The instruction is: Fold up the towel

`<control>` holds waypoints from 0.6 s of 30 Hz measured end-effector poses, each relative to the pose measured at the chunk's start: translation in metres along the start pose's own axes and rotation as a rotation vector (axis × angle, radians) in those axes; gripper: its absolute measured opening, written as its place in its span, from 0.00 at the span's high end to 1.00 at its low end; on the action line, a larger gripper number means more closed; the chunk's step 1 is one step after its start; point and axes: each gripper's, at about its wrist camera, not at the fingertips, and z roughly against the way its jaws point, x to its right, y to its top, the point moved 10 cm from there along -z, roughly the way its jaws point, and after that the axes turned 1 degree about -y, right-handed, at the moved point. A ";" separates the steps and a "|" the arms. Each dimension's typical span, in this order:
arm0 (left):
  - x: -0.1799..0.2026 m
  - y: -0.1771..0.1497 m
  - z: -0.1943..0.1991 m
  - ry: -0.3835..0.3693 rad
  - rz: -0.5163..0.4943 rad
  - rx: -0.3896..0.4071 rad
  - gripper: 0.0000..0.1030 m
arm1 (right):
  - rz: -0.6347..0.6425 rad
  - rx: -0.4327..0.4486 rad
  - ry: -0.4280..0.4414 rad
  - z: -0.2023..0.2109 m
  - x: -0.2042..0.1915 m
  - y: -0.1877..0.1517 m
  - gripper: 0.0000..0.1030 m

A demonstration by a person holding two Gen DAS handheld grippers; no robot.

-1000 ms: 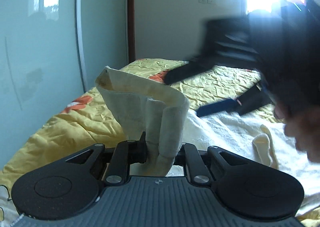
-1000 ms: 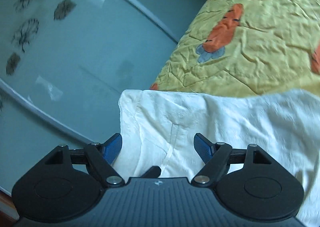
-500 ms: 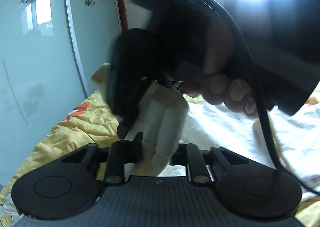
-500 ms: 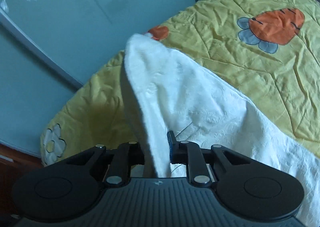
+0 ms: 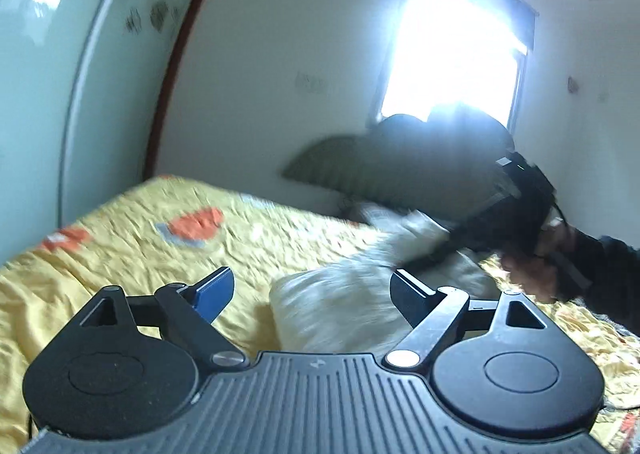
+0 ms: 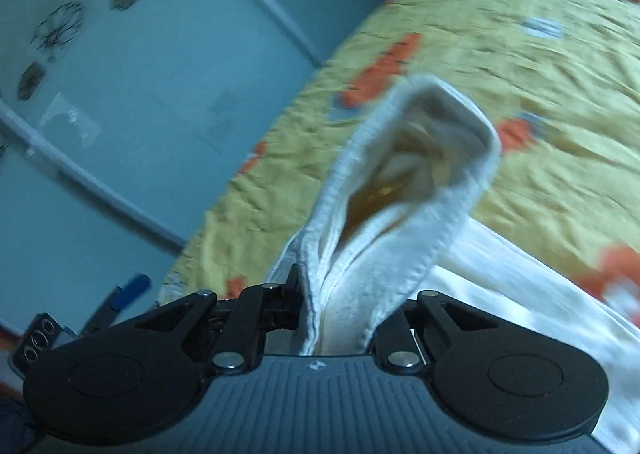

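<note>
A cream towel (image 5: 340, 306) lies bunched on the yellow bedspread (image 5: 120, 254). My left gripper (image 5: 312, 290) hovers just short of it with its jaws opening wide; the towel shows beyond the fingers and the pads do not touch it. Farther right, a hand (image 5: 528, 278) holds my right gripper (image 5: 472, 230) at the towel's far end. In the right wrist view my right gripper (image 6: 332, 314) is shut on a doubled edge of the towel (image 6: 400, 189), which loops upward in front of it. A blue finger of the left gripper (image 6: 128, 290) shows at the lower left.
The bed carries a yellow bedspread (image 6: 540, 93) with orange flowers. A glass wardrobe door (image 5: 48, 93) stands along the bed's left side. A dark cushion (image 5: 360, 169) lies at the head under a bright window (image 5: 452, 53). Both views are motion-blurred.
The left gripper let go of the upright towel fold and opened wide. The right gripper closed on the towel's edge and carried it off to the right across the bed.
</note>
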 end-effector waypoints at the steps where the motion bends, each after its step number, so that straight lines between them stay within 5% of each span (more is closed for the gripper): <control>1: 0.004 -0.004 -0.008 -0.010 -0.003 -0.025 0.15 | -0.038 -0.002 -0.024 0.006 0.023 -0.009 0.84; 6: 0.048 -0.034 -0.048 -0.155 0.002 -0.172 0.15 | -0.324 0.070 -0.112 0.011 0.119 -0.043 0.65; 12: 0.096 -0.084 -0.096 -0.308 -0.065 -0.388 0.15 | -0.432 0.210 0.046 0.020 0.121 -0.056 0.56; 15: 0.094 -0.117 -0.115 -0.296 -0.069 -0.470 0.15 | -0.429 0.214 0.051 0.028 0.126 -0.065 0.55; 18: 0.087 -0.123 -0.125 -0.287 -0.082 -0.460 0.13 | -0.417 0.259 -0.013 0.045 0.135 -0.075 0.53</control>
